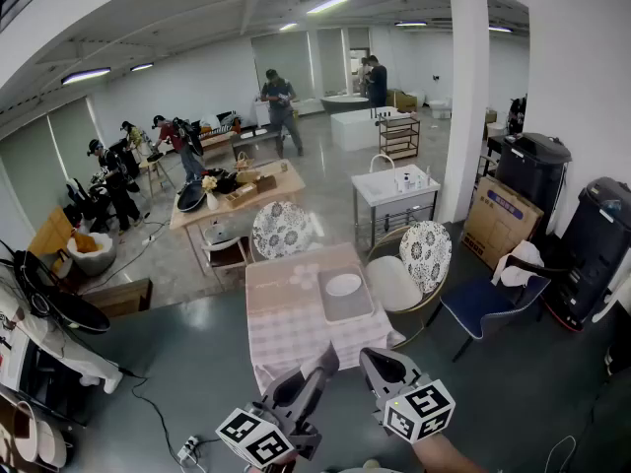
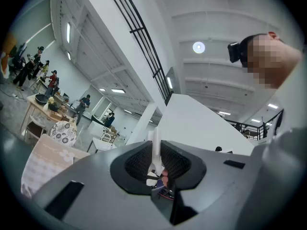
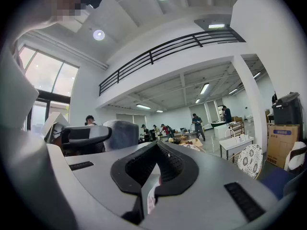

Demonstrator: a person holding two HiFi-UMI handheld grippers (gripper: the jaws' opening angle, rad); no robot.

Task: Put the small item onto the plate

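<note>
Down at the bottom edge of the head view, both grippers are held up side by side, well apart from the table [image 1: 286, 328]. The left gripper [image 1: 314, 368] is clamped on a thin white item [image 2: 154, 139]. In the left gripper view the item stands upright between the ribbed pads and pokes out above them, with the jaws drawn in close against it. What the item is cannot be told. The right gripper [image 1: 380, 363] is closed on nothing, and in the right gripper view its jaws meet at the tips [image 3: 156, 147]. The table wears a checked cloth. On it lies a grey tray [image 1: 333, 310], and the white plate [image 1: 343, 284] sits at the tray's far end. Two patterned chairs [image 1: 281, 230] stand beside the table.
</note>
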